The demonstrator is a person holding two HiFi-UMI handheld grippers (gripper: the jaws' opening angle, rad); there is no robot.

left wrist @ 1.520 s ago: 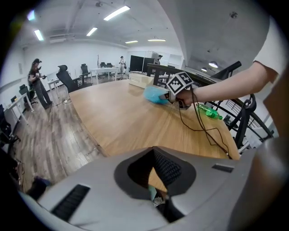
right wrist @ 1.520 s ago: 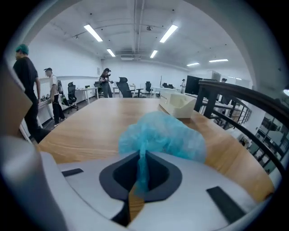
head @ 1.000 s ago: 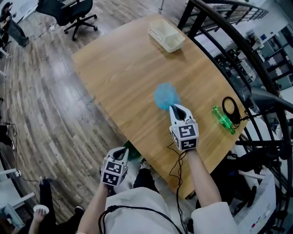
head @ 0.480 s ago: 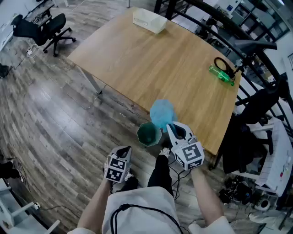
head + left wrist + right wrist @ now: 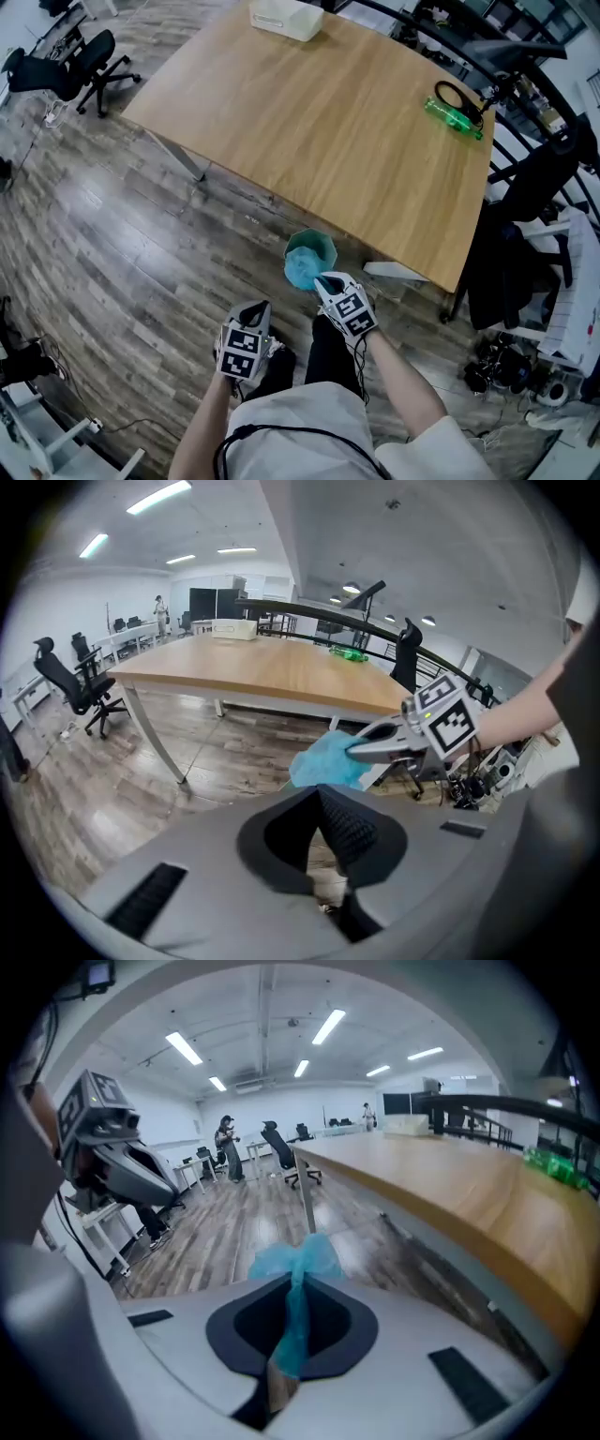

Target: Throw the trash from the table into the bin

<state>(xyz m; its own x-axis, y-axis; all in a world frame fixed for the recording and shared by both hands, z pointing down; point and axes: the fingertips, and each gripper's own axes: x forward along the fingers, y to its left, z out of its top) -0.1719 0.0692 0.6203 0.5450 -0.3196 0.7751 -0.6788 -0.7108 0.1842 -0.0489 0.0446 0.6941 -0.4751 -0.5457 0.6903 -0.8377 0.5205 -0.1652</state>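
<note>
"Holding anything in the right claw (image 5: 320, 279)?"
"I'm clamping it tight on the blue wad (image 5: 301, 271). The wad is bunching out past my tips, hanging by the near rim of the teal bin (image 5: 323, 240) on the floor beside the tabletop (image 5: 309, 103)."
"And the left claw (image 5: 254, 308)?"
"I'm holding it pressed together, empty, just beside."

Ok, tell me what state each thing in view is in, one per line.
Right gripper: shut on the crumpled blue wad of trash.
Blue wad: held over the bin's near rim, not yet dropped.
Round green bin: upright on the floor, open-topped.
Left gripper: shut, empty.
Green plastic bottle: lying on its side on the wooden table.
Pale plastic box: upright at the table's far end.
</note>
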